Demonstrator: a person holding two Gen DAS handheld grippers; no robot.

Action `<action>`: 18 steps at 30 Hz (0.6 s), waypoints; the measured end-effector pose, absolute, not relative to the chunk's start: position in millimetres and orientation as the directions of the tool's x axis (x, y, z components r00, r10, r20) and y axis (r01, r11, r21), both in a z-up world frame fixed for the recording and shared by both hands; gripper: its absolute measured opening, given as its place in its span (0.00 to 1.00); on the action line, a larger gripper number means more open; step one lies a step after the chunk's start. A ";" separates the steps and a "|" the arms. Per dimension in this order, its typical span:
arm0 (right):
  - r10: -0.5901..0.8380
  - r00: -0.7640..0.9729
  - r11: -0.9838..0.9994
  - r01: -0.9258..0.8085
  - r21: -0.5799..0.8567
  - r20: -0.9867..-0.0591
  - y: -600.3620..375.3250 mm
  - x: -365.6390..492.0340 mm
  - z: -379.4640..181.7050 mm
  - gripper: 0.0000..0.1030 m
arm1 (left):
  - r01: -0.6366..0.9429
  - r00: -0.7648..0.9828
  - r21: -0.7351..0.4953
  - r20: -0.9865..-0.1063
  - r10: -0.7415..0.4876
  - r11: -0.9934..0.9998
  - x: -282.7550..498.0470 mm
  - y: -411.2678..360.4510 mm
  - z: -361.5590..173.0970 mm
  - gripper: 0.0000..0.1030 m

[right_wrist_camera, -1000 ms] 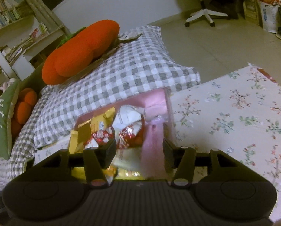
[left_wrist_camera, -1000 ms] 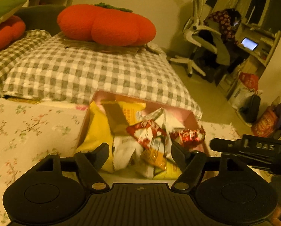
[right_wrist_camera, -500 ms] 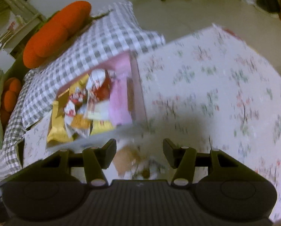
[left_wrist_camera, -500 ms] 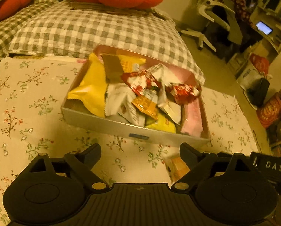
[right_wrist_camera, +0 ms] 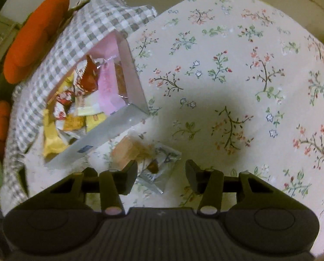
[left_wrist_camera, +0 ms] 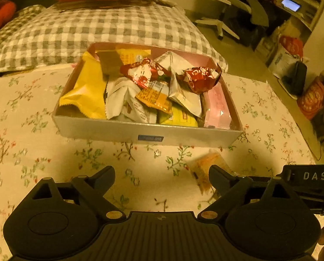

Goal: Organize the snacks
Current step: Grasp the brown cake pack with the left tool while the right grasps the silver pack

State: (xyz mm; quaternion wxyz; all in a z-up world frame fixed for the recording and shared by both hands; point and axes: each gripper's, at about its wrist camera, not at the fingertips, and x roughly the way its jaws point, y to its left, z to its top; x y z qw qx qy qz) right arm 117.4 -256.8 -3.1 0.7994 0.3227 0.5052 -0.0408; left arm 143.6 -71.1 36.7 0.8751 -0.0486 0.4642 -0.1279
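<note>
Left gripper (left_wrist_camera: 162,179): jaws spread wide, holding nothing, above the floral cloth (left_wrist_camera: 31,152)
Box (left_wrist_camera: 148,133): grey-walled, pink inside, heaped with snack packets
Packets: yellow bag (left_wrist_camera: 85,95) at left, red wrapper (left_wrist_camera: 201,78) at right
Loose snack (left_wrist_camera: 203,169): orange, blurred, on the cloth near the box's front wall
Behind: checked cushion (left_wrist_camera: 96,28)

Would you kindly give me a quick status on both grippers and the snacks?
Left gripper open, empty. Right gripper open over loose snack packet on tablecloth, outside box. Box full of snacks. Nothing blocking.

Floral tablecloth (left_wrist_camera: 31,143) bears snack box (left_wrist_camera: 109,130), loose packet (right_wrist_camera: 148,158)
</note>
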 end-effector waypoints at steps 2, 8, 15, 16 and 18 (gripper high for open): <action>0.260 0.476 0.789 0.397 0.469 -0.840 -255.5 121.1 -7.5 0.45 | 0.173 0.538 -0.229 -0.792 -0.287 0.958 148.4 -71.0 36.0 0.92; 0.231 0.455 0.839 0.354 0.412 -0.860 -238.6 130.2 -13.5 0.38 | 0.159 0.526 -0.261 -0.793 -0.306 0.952 157.5 -67.7 28.4 0.92; 0.217 0.465 0.884 0.279 0.375 -0.858 -227.6 131.5 -12.4 0.26 | 0.156 0.533 -0.257 -0.791 -0.300 0.954 159.6 -55.7 24.9 0.92; 0.219 0.467 0.885 0.274 0.376 -0.857 -228.3 131.3 -11.9 0.25 | 0.157 0.532 -0.254 -0.792 -0.299 0.954 159.5 -55.9 24.6 0.92; 0.227 0.472 0.884 0.267 0.383 -0.852 -231.4 130.8 -10.5 0.25 | 0.165 0.532 -0.255 -0.791 -0.303 0.953 158.9 -57.6 24.7 0.92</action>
